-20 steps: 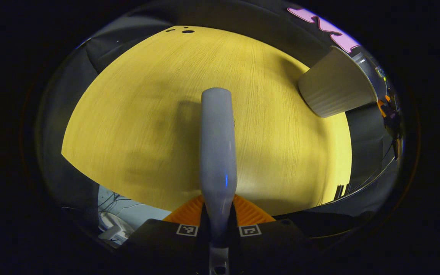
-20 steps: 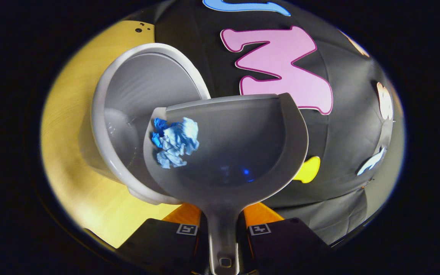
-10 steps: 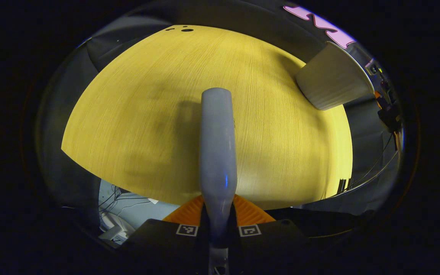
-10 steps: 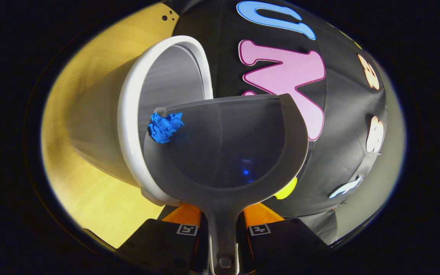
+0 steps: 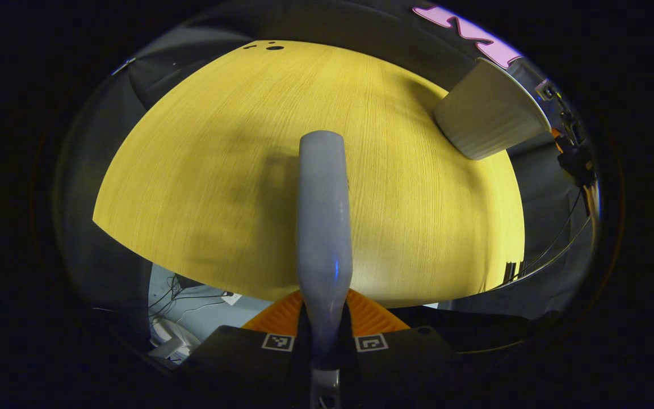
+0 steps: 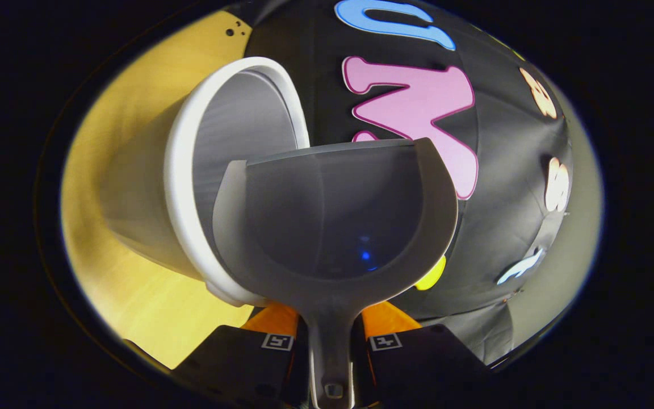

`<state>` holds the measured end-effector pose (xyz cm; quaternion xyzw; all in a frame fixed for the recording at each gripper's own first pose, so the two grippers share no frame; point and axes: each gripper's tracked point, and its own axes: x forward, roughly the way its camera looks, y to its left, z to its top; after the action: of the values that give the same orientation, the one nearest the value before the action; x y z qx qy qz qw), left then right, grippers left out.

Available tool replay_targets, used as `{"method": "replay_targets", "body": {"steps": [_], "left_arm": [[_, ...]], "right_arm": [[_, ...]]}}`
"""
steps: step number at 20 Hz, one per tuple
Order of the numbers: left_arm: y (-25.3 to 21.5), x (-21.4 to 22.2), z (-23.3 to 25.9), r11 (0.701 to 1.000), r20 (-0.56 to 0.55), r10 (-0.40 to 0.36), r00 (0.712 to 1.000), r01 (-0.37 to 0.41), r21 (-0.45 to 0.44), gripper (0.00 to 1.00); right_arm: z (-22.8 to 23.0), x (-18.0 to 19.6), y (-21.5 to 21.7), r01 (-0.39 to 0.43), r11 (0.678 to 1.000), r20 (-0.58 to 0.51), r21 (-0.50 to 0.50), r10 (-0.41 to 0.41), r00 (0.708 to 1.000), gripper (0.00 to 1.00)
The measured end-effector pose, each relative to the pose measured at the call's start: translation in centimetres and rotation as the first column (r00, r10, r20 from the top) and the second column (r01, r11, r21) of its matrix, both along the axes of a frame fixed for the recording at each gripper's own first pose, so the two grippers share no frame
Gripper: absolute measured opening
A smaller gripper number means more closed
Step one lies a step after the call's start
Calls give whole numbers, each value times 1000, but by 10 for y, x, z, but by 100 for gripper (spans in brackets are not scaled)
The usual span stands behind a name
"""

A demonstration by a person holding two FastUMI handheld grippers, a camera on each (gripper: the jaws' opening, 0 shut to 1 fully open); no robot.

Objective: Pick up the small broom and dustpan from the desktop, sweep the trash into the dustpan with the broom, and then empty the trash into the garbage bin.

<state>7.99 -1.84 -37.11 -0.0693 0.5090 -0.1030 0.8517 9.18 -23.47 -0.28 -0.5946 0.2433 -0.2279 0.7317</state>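
In the right gripper view, the right gripper has its 2 fingers pinching the handle of the grey dustpan, whose tilted scoop lies against the rim of the white garbage bin on the yellow desktop. In the left gripper view, the left gripper has its 2 fingers clamped on the grey broom handle, which projects forward above the desktop; the garbage bin stands at the upper right, well apart.

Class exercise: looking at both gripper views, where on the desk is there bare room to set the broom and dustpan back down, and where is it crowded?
Free: the wide wooden desk ahead and left of the broom handle held by the left gripper. Crowded: the far right corner, where the garbage bin stands and the right gripper holds the dustpan against its rim.
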Motion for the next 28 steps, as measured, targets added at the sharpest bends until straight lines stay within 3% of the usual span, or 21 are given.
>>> {"method": "replay_targets", "body": {"steps": [3,7,9,12,16,17,21,23,25,27,28], "left_arm": [[-2,1,4,1000,8,23,1000,-22,-17,21],[5,11,17,1000,62,22,998,-23,12,24],[11,17,25,999,92,24,995,-26,28,24],[14,19,31,999,107,43,993,-45,13,24],[26,22,38,998,143,49,988,-54,33,24],[35,27,39,997,156,48,987,-56,46,24],[61,37,51,996,199,44,979,-60,73,24],[73,40,51,994,210,43,977,-62,86,28],[83,46,52,993,226,44,973,-68,101,24],[89,51,51,991,233,39,972,-68,114,24],[91,52,50,991,236,35,971,-65,118,24]], "right_arm": [[-8,-5,0,34,976,36,215,-43,998,34],[-10,-11,5,65,911,50,408,-93,994,34],[0,-9,20,20,860,110,510,-88,990,34],[21,-6,38,-37,811,171,584,-79,982,34],[38,-12,76,-92,675,196,732,-80,977,34],[41,-11,87,-107,637,200,763,-76,977,29],[53,-18,139,-162,530,212,833,-35,977,34],[50,-25,175,-169,442,198,881,-20,980,34],[39,-30,216,-166,356,172,920,15,985,33],[19,-37,253,-138,285,126,948,60,990,33],[9,-41,268,-124,265,104,956,86,991,29]]}}
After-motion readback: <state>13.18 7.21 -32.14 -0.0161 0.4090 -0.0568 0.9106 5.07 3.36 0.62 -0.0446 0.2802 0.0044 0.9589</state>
